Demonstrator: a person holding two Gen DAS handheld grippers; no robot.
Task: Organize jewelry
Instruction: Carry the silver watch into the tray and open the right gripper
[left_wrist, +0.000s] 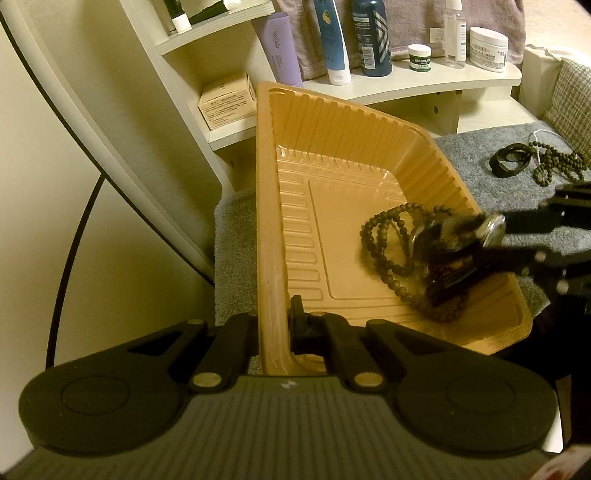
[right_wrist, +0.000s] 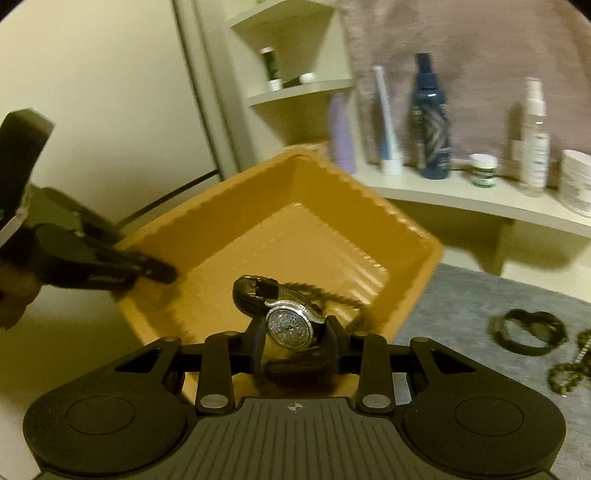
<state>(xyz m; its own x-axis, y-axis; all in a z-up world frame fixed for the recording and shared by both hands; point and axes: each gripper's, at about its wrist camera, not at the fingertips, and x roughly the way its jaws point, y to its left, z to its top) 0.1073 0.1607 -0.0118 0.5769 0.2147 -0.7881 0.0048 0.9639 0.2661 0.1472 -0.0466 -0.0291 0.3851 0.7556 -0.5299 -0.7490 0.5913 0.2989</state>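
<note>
Wristwatch (right_wrist: 291, 326): round dial paved with sparkling stones, silver stone-set bezel, dark strap looped up behind to a buckle. Clamped between the fingers of the right gripper (right_wrist: 295, 341), dial facing the camera, held above the near part of the orange tray (right_wrist: 332, 192). Tray: thin ribbed plastic, rectangular, with a flat embossed floor.

Left wrist view: left gripper (left_wrist: 273, 326) closed on the tray's near rim, one finger outside the wall and one inside. Strand of dark wooden beads (left_wrist: 384, 240) coiled on the tray floor toward its right side, beside the watch, here seen edge-on and blurred. Right gripper entering from the right edge over the rim. Grey mat (left_wrist: 476, 158) under the tray, bearing black rings (left_wrist: 509, 160) and a second bead strand (left_wrist: 557, 162), well apart from the tray. Small cardboard box (left_wrist: 227, 101) on a lower shelf.

Right wrist view: dial detail, legible only here. Beads in the tray largely hidden behind the watch. Left gripper at the far left edge, on the tray rim. Shelf (right_wrist: 461, 197) of bottles and jars behind, blurred.
</note>
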